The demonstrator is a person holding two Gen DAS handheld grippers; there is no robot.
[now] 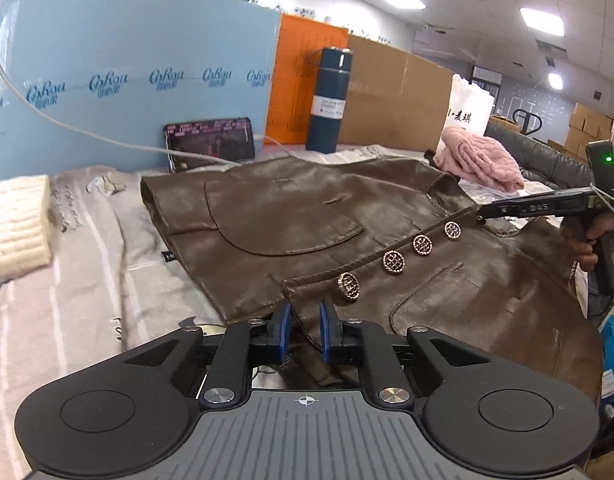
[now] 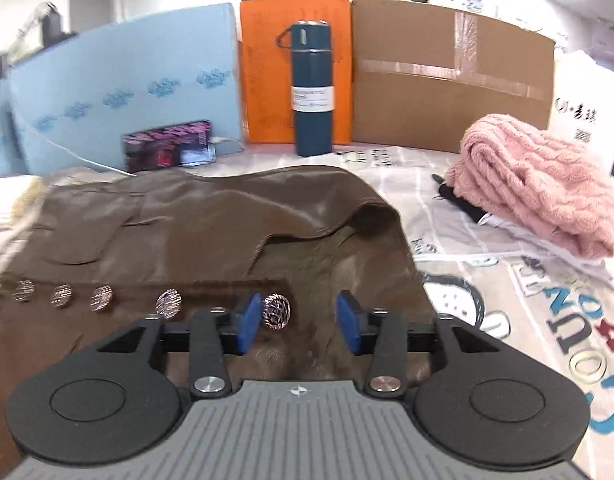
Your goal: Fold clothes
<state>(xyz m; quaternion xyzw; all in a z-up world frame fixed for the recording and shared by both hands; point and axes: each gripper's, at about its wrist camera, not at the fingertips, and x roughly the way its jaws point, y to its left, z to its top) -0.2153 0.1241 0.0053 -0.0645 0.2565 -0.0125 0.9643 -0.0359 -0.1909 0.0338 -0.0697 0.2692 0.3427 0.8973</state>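
A brown leather jacket (image 1: 307, 220) with round jewelled buttons (image 1: 393, 261) lies spread on the covered table. It also shows in the right wrist view (image 2: 211, 232). My left gripper (image 1: 305, 322) is at the jacket's lower front edge, its jaws a little apart with the hem between them. My right gripper (image 2: 301, 320) is open over the upper front edge, with one button (image 2: 278, 311) between its fingers. From the left wrist view the right gripper (image 1: 483, 216) sits by the collar.
A folded pink knit sweater (image 2: 535, 184) lies at the right. A folded cream knit (image 1: 15, 224) lies at the left. At the back stand a dark blue flask (image 2: 311, 88), a phone (image 2: 169, 152) with its cable, and blue foam, orange and cardboard panels.
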